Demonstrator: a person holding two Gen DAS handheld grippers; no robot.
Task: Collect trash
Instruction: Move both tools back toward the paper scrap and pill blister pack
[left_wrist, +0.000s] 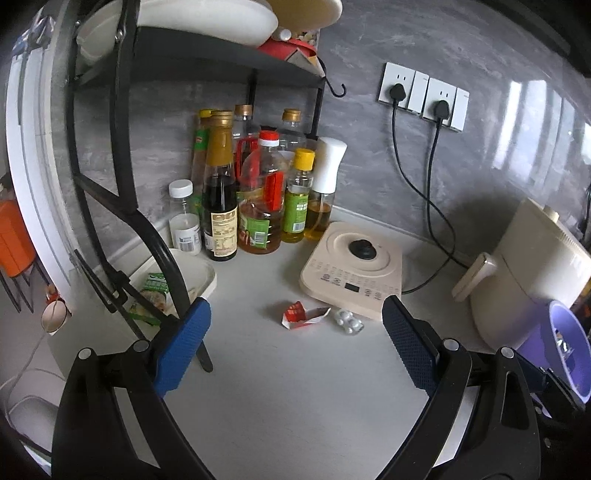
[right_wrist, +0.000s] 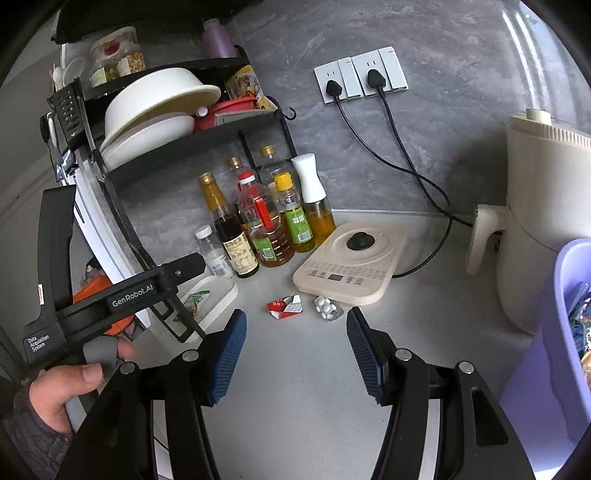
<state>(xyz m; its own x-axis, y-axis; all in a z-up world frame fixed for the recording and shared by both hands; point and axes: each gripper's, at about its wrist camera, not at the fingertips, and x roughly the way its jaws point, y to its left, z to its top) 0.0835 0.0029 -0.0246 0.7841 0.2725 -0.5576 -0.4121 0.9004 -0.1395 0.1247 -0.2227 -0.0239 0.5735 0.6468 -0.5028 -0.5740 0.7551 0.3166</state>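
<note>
Left hand-held gripper (left_wrist: 295, 343) and right hand-held gripper (right_wrist: 295, 350): jaws spread, nothing between them, above the counter (left_wrist: 295, 398). Lavender bin (right_wrist: 554, 332) at right. Ahead, beside the beige appliance base (left_wrist: 351, 266), lie the red wrapper (left_wrist: 303, 314) and the blister pack (left_wrist: 349, 321).

a pale grey countertop (right_wrist: 295, 369) carries a cluster of bottles (right_wrist: 258, 229) in the corner, a cream kettle base (right_wrist: 351, 266) beside them, a crumpled red-and-white wrapper (right_wrist: 285, 306) and a blister pack (right_wrist: 328, 308) just before it — plus a white tray (right_wrist: 218, 295) at left and a cream appliance (right_wrist: 532, 221) at right.
</note>
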